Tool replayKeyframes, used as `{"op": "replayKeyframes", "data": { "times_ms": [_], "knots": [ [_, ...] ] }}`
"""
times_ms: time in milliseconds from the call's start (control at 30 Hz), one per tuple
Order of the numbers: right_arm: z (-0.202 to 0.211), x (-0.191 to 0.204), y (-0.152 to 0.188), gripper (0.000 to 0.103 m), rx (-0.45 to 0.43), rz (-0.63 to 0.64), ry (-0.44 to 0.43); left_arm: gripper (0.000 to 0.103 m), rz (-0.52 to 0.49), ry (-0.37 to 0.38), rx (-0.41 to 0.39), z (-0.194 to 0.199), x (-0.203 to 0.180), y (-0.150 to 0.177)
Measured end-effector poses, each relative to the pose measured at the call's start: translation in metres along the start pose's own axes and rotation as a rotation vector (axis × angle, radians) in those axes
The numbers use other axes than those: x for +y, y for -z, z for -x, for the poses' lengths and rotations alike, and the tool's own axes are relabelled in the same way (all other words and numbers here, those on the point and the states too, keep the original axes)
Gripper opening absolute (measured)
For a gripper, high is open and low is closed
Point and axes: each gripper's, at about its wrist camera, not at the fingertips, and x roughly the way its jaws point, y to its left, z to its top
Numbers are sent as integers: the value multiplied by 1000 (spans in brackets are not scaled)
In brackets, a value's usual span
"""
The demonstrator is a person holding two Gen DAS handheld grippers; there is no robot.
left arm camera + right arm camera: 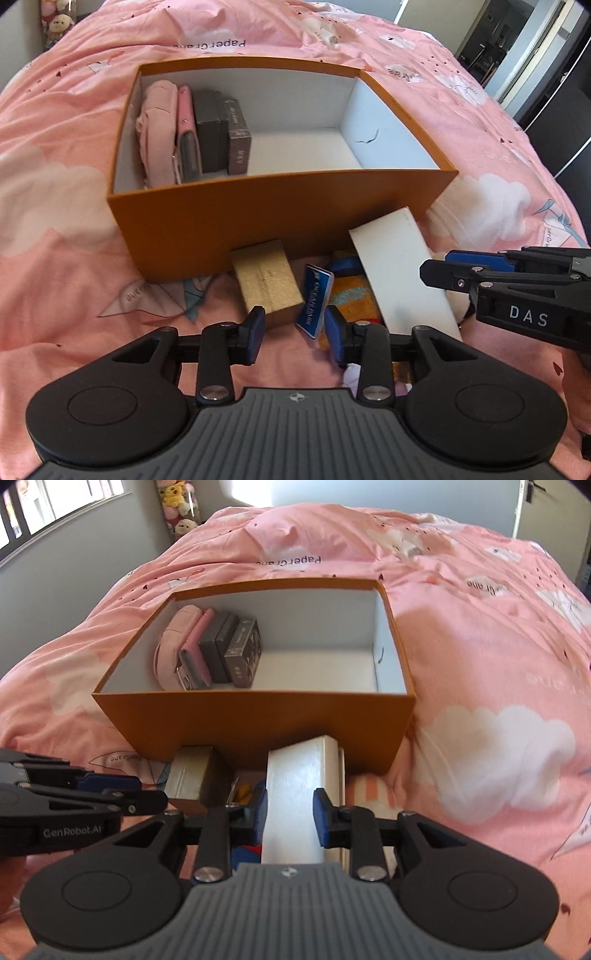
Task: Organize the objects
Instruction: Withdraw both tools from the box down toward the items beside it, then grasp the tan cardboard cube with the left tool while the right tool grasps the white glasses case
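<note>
An open orange box stands on the pink bed, with a pink pouch, a pink wallet and dark small boxes upright along its left wall. In front of it lie a gold box, a blue card and a long white box leaning on the orange wall. My left gripper is open, and the blue card's lower end sits between its pads untouched. My right gripper hovers open over the white box.
A rumpled pink duvet covers the whole bed. An orange-yellow cloth item lies under the card and the white box. Plush toys stand in the far corner by a window. The orange box's right half is bare white floor.
</note>
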Motion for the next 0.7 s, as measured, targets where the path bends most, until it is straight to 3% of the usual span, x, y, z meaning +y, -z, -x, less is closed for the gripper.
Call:
{"op": "replayKeyframes", "data": {
  "times_ms": [100, 233, 700],
  "knots": [
    [-2, -4, 7, 36, 13, -17, 19, 56, 3, 16, -7, -5, -1, 2],
    [-4, -8, 13, 39, 34, -37, 12, 62, 40, 17, -5, -13, 2, 2],
    [-34, -32, 9, 47, 128, -131, -61, 66, 151, -50, 40, -45, 20, -16]
  ]
}}
